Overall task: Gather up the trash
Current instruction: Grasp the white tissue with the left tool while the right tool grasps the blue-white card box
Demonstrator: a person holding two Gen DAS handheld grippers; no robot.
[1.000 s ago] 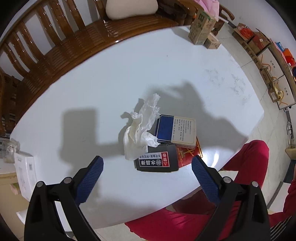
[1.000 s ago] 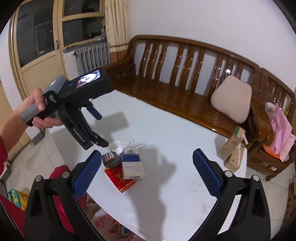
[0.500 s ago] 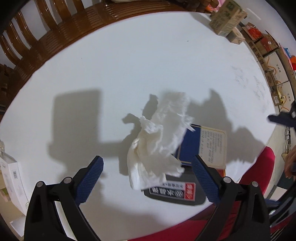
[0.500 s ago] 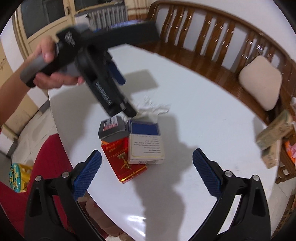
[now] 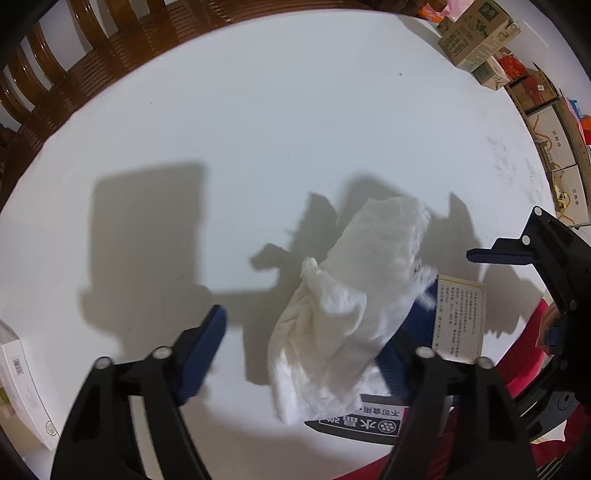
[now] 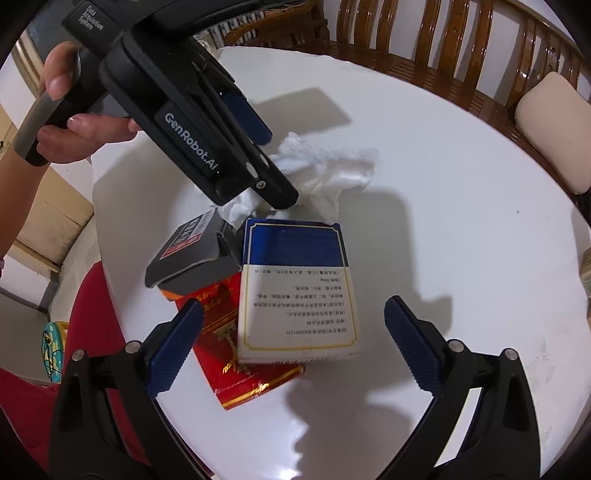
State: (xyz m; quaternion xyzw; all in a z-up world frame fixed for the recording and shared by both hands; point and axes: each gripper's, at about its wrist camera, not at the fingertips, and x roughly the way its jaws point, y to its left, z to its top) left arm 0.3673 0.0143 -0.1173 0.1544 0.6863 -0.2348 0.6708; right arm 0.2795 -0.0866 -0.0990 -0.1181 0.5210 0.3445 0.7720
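Observation:
A crumpled white tissue (image 5: 351, 295) (image 6: 328, 170) lies on the white table (image 5: 258, 129), resting partly on a blue-and-white box (image 5: 458, 321) (image 6: 295, 288). Beside that box sits a dark grey box (image 5: 369, 421) (image 6: 192, 254), and both lie on a red box (image 6: 240, 369). My left gripper (image 5: 303, 332) (image 6: 275, 168) points down over the tissue. Its jaws are closing with the tissue between them, and the left pad stands apart from the paper. My right gripper (image 6: 293, 304) hangs open just above the blue-and-white box, holding nothing.
A wooden bench (image 6: 480, 55) with a beige cushion (image 6: 554, 125) curves round the table's far side. Cardboard cartons (image 5: 476, 33) stand at the table's far end. A white box (image 5: 18, 376) sits past the left edge. The person's red clothing (image 6: 92, 332) is at the near edge.
Both grippers have come down toward the table. The left jaws have narrowed around the tissue. The right gripper has tipped downward and now hangs over the boxes.

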